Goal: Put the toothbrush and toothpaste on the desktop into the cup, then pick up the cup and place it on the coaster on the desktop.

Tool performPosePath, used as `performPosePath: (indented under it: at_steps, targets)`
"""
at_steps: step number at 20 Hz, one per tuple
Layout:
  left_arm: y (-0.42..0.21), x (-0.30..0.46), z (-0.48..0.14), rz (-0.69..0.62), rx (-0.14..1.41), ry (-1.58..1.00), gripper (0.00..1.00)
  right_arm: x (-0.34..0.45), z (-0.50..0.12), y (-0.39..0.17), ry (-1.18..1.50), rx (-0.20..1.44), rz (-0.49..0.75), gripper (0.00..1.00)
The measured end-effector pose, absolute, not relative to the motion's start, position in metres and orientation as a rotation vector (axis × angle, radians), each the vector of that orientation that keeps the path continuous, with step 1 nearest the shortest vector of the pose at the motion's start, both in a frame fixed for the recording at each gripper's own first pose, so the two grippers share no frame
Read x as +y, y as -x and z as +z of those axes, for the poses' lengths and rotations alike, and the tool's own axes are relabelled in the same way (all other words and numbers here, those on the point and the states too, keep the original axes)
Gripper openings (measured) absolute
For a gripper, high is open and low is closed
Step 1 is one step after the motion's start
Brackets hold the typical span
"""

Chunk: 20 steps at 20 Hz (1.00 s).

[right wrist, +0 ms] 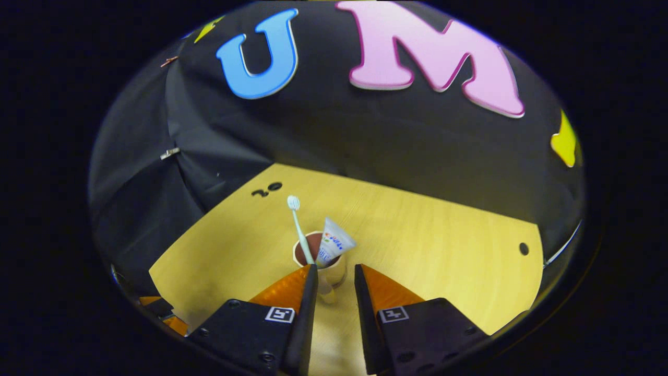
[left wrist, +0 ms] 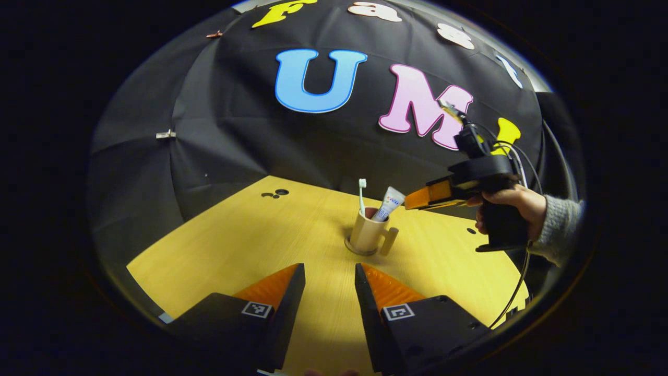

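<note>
Cup (right wrist: pixel 319 263) holding toothbrush (right wrist: pixel 298 224) and toothpaste (right wrist: pixel 334 244) just ahead of the right tool (right wrist: pixel 334 277), fingers parted, empty, left tool (left wrist: pixel 330 274) likewise released above the worktop (left wrist: pixel 250 245)

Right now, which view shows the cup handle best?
The left gripper view: the cup stands side-on there, so its handle sticks out clearly to the right. In the right gripper view, the cup is seen from above, and the handle sits low between that tool's fingers, partly hidden.
</note>
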<state>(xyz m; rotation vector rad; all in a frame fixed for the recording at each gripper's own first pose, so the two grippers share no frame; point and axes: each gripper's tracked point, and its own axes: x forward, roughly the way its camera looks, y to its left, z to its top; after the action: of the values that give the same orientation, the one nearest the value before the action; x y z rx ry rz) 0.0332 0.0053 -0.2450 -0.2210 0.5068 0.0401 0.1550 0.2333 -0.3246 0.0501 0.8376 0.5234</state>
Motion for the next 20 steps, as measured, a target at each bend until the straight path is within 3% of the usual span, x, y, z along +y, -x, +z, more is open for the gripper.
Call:
performPosePath:
  at_steps: [4, 5, 6, 9, 10, 11, 15, 20]
  targets:
    - [-0.042, -0.003, -0.206, 0.048, 0.495, 0.180, 0.63, 0.191, -0.246, -0.149, -0.132, 0.682, 0.440, 0.45]
    - [-0.045, -0.007, -0.194, 0.037, 0.480, 0.174, 0.72, 0.178, -0.230, -0.145, -0.146, 0.656, 0.418, 0.47]
    - [-0.046, -0.014, -0.181, 0.019, 0.465, 0.170, 0.63, 0.165, -0.215, -0.142, -0.156, 0.634, 0.399, 0.49]
    - [-0.055, -0.027, -0.146, -0.024, 0.409, 0.146, 0.63, 0.126, -0.184, -0.130, -0.164, 0.570, 0.349, 0.54]
    - [-0.056, -0.032, -0.136, -0.035, 0.391, 0.140, 0.65, 0.115, -0.180, -0.124, -0.155, 0.559, 0.334, 0.51]
    - [-0.058, -0.035, -0.130, -0.040, 0.378, 0.136, 0.69, 0.106, -0.178, -0.119, -0.149, 0.551, 0.325, 0.60]
    - [-0.059, -0.042, -0.119, -0.045, 0.360, 0.125, 0.73, 0.083, -0.167, -0.097, -0.148, 0.520, 0.315, 0.72]
    - [-0.055, -0.044, -0.124, -0.047, 0.369, 0.076, 0.74, 0.063, -0.172, -0.078, -0.164, 0.520, 0.271, 0.76]
